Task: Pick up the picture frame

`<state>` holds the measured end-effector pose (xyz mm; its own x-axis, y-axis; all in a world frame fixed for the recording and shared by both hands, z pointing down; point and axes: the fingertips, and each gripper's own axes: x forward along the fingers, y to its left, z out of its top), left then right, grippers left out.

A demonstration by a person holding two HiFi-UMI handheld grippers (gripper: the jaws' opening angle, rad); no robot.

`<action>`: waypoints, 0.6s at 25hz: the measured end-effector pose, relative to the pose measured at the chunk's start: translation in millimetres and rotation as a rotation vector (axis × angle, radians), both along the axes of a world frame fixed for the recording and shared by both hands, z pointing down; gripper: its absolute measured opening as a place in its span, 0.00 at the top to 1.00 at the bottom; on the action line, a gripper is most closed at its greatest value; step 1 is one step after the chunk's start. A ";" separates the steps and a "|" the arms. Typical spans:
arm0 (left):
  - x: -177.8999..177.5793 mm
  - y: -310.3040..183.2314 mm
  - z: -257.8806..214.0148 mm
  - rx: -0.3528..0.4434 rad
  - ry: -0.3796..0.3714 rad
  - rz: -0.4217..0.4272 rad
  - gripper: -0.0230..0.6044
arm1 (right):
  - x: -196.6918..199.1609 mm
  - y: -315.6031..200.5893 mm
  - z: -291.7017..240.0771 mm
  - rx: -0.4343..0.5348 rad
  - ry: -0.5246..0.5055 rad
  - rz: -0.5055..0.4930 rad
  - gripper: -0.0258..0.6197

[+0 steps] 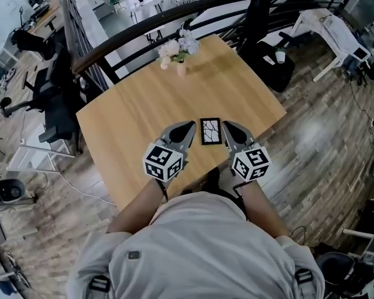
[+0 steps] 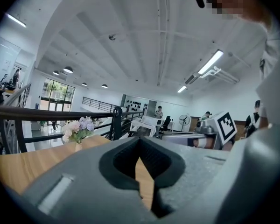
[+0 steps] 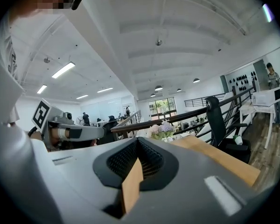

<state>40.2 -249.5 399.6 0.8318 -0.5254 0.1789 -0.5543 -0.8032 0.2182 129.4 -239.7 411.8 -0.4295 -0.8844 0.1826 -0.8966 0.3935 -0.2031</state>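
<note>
In the head view a small black picture frame (image 1: 210, 131) with a white cracked pattern lies flat on the wooden table (image 1: 137, 114), near the front edge. My left gripper (image 1: 191, 126) points at the frame's left side and my right gripper (image 1: 226, 126) at its right side, so the frame lies between the two tips. Both grippers are shut with nothing in them. In the left gripper view the jaws (image 2: 140, 140) meet over bare table wood. The right gripper view shows the same for its jaws (image 3: 138, 141). Neither gripper view shows the frame.
A vase of pale flowers (image 1: 179, 52) stands at the table's far edge, also seen as flowers (image 2: 79, 129) and flowers (image 3: 161, 130). Behind it runs a black railing (image 1: 149, 23). A black chair (image 1: 265, 48) stands to the table's right and office chairs (image 1: 56, 114) to its left.
</note>
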 end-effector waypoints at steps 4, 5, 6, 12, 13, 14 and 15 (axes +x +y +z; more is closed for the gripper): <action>19.5 -26.4 17.1 -0.035 -0.022 -0.040 0.96 | 20.1 -28.5 18.9 -0.044 0.007 -0.040 0.95; 24.8 -32.6 21.1 -0.042 -0.024 -0.045 0.96 | 25.0 -35.5 23.8 -0.054 0.012 -0.050 0.95; 30.0 -38.5 25.2 -0.047 -0.025 -0.049 0.96 | 30.1 -42.4 28.9 -0.066 0.016 -0.059 0.95; 57.9 -65.2 63.3 -0.093 -0.064 -0.066 0.96 | 52.5 -69.8 71.9 -0.161 0.018 -0.125 0.95; 61.2 -68.9 72.4 -0.106 -0.076 -0.069 0.96 | 55.0 -73.4 80.6 -0.177 0.016 -0.135 0.95; 64.4 -73.0 81.9 -0.122 -0.086 -0.072 0.96 | 57.6 -77.3 89.4 -0.193 0.015 -0.143 0.95; 67.5 -76.7 91.6 -0.141 -0.094 -0.074 0.96 | 60.4 -81.0 98.0 -0.210 0.014 -0.149 0.94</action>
<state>107.7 -326.3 491.2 0.7679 -0.5490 0.3300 -0.6341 -0.7246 0.2699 189.8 -320.8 509.9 -0.5488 -0.7533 0.3624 -0.8349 0.4724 -0.2824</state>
